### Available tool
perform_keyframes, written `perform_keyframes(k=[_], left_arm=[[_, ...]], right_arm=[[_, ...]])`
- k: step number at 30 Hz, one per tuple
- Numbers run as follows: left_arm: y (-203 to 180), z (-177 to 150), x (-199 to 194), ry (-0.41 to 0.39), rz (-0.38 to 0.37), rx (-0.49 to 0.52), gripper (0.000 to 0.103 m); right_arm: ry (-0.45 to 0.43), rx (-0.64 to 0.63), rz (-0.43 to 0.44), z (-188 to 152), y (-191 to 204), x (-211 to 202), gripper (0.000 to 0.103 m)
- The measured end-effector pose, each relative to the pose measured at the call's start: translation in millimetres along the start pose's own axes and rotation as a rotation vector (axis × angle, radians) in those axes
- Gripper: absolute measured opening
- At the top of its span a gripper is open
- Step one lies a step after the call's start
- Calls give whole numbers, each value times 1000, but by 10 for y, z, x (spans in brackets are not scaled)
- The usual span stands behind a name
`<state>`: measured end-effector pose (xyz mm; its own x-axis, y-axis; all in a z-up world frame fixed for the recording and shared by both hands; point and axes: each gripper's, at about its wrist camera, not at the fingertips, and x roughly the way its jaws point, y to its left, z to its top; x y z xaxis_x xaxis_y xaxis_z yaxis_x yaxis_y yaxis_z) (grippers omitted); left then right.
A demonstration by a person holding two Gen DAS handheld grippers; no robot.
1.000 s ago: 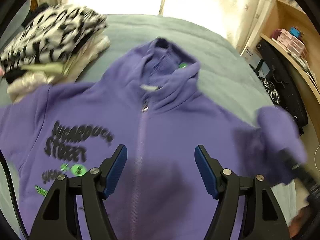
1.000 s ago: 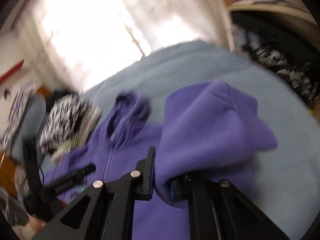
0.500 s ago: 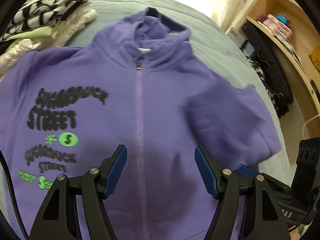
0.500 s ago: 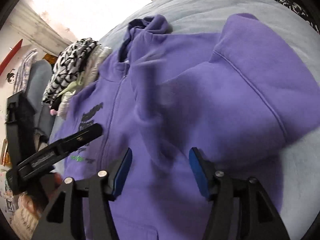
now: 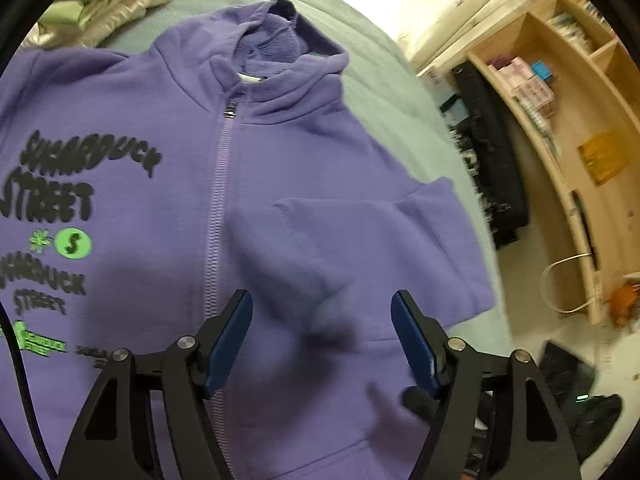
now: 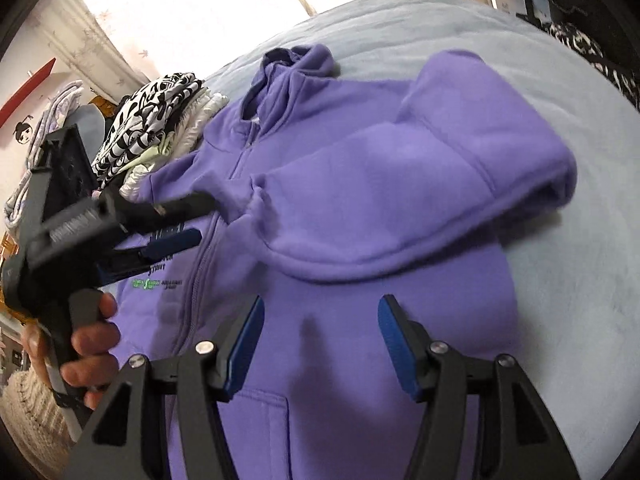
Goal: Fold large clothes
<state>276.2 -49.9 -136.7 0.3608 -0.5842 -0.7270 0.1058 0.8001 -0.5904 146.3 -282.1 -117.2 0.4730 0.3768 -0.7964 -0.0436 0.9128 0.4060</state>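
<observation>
A purple zip hoodie [image 5: 280,160] [image 6: 352,360] with black and green chest print lies face up on the bed. Its right-hand sleeve [image 6: 400,184] [image 5: 360,248] lies folded across the front. My left gripper [image 5: 322,300] hovers over the zip and lower front; its jaws are opening with nothing between them. In the right wrist view the left gripper [image 6: 196,220] shows at the left edge, held by a hand [image 6: 92,344]. My right gripper [image 6: 322,304] stands open above the lower right front near the pocket, holding no cloth.
A pile of folded clothes [image 5: 112,4] [image 6: 160,120], zebra print on top, sits beside the hoodie's left shoulder. The grey-blue bed cover [image 6: 560,280] extends to the right. A wooden shelf [image 5: 560,120] and a black bag [image 5: 492,152] stand past the bed's right edge.
The right gripper, shut on the sleeve a second ago, has opened and let it go; the sleeve now lies across the front. Both grippers have dropped closer to the hoodie.
</observation>
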Motion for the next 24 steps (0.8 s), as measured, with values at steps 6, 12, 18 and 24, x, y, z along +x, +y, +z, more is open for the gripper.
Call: perform_keyframes(k=[6,12,18,24], left_arm=[[23,-4,118,30,-8,-13,78],[60,-54,174,47,12,-30,78],[145,-203,85,57,-11,-58,78],[204,-353,137,70,-48,-91,78]], right_arm=[[4,-1,-11,-87,-12,41,59],[-3,-7,-15,-138,-29,31,59],[-12,-15,-22,-167,-28,45,60],[-17,-18,-22,-193,-49,72,60]])
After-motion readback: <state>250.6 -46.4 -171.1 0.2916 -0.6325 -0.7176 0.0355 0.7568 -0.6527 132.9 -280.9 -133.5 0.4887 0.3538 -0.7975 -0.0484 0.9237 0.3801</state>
